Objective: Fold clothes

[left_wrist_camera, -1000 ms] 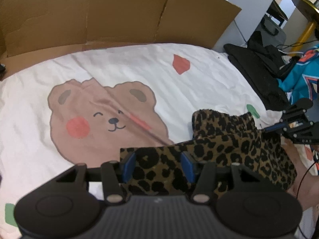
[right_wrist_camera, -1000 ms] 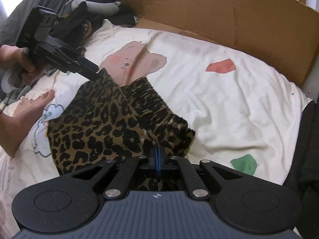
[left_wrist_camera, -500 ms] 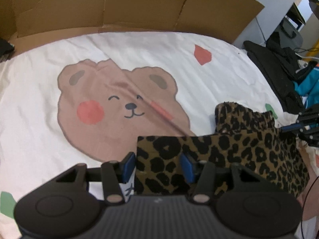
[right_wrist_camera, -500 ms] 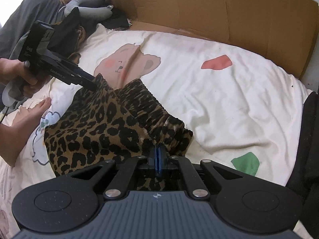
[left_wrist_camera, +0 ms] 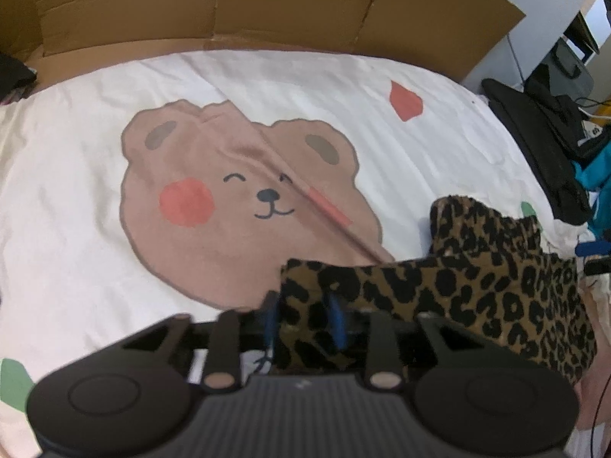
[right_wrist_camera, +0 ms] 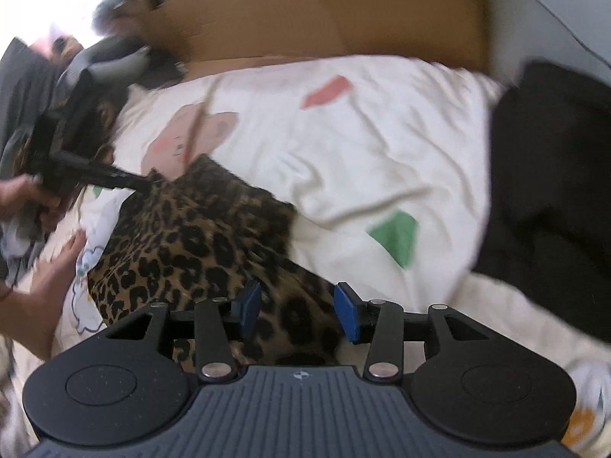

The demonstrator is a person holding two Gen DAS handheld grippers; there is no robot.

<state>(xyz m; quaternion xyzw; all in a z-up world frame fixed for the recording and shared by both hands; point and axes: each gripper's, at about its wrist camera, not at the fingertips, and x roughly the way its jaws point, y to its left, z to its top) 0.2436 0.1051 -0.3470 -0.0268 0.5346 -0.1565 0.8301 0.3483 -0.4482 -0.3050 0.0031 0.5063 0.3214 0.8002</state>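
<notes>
Right wrist: right hand-held gripper (right_wrist_camera: 298, 311) tilted down, opening over leopard garment (right_wrist_camera: 198, 236).

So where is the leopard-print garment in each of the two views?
Left wrist view: leopard-print garment lies lower right, one edge between the left hand-held gripper pads.
Right wrist view: garment lies lower left of centre.
Shared landmark: bear print on the sheet.

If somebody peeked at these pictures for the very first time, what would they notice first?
Probably the big smiling bear printed in the middle of the white bedsheet. Next, the leopard-print cloth bunched at the sheet's near right side, one corner between the left gripper's blue fingers. Behind the bed stands a brown cardboard wall.
</notes>
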